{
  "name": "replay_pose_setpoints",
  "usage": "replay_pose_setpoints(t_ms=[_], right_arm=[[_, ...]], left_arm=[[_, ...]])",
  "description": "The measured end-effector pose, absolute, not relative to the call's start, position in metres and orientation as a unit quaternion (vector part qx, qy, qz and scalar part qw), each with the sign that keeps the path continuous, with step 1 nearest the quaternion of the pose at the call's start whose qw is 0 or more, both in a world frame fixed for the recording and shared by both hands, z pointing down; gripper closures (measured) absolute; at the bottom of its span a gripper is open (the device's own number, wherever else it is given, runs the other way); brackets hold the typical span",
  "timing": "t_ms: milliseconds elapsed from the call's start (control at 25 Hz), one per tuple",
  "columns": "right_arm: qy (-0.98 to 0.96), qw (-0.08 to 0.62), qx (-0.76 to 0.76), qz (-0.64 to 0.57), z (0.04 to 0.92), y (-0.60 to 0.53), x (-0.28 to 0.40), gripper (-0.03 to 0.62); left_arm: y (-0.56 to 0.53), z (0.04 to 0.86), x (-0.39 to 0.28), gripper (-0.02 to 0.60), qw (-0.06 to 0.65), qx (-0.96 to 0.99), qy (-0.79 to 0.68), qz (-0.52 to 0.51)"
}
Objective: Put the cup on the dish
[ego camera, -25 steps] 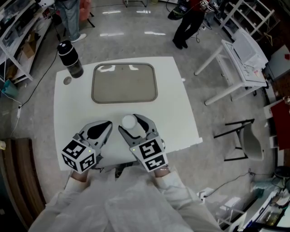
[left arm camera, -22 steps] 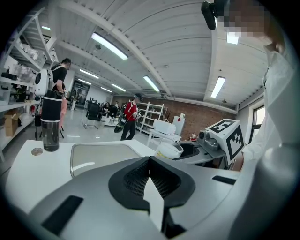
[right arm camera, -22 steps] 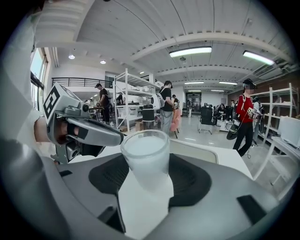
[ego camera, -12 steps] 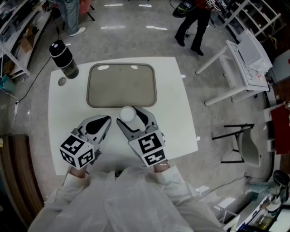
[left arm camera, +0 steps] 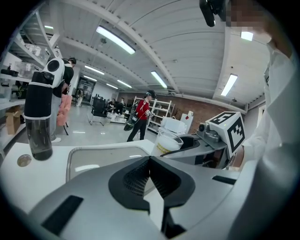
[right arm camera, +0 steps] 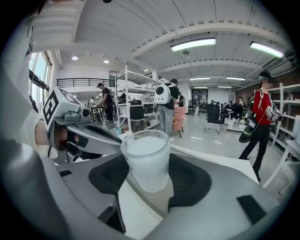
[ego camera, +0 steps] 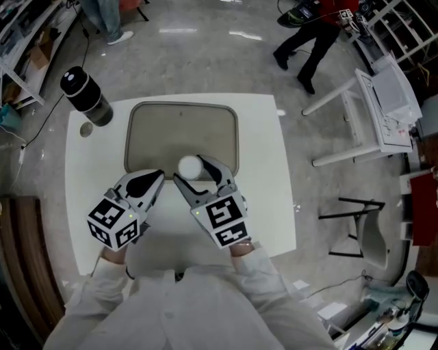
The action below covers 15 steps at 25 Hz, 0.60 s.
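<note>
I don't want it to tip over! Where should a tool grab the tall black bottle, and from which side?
Around the straight round middle of the bottle, coming in level from the near side. It stands upright, tall and narrow, so a top grab would likely tip it. The left tool is nearer and empty, but its jaws must open first.

In the head view I get only the rim and milky top of the cup (ego camera: 189,166); its wall and base are hidden between the jaws of the right gripper (ego camera: 191,171), so I cannot tell whether it touches the dish (ego camera: 181,126); part of the dish's near rim lies under that gripper; the small round thing (ego camera: 85,129) beside the bottle (ego camera: 85,99) is too small to name; the cup's yellow print in the left gripper view is unreadable; a person in red (ego camera: 311,41) and a second person (ego camera: 106,17) are cut off by the top edge.
</note>
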State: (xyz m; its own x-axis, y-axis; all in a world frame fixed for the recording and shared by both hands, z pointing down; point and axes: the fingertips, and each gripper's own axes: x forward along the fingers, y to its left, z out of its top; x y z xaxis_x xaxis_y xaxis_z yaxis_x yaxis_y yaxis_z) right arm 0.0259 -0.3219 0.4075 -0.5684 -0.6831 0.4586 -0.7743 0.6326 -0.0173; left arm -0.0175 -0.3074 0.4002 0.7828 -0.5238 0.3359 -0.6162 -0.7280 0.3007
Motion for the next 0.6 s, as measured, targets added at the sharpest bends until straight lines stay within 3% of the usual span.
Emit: replay_pose_setpoints(t_ms=[600], right_arm=[[-0.874, 0.217, 0.411, 0.142, 0.464, -0.421, 0.034, 0.324]], left_arm=[[-0.393, 0.454, -0.004, 0.574, 0.249, 0.907, -0.315, 0.13]])
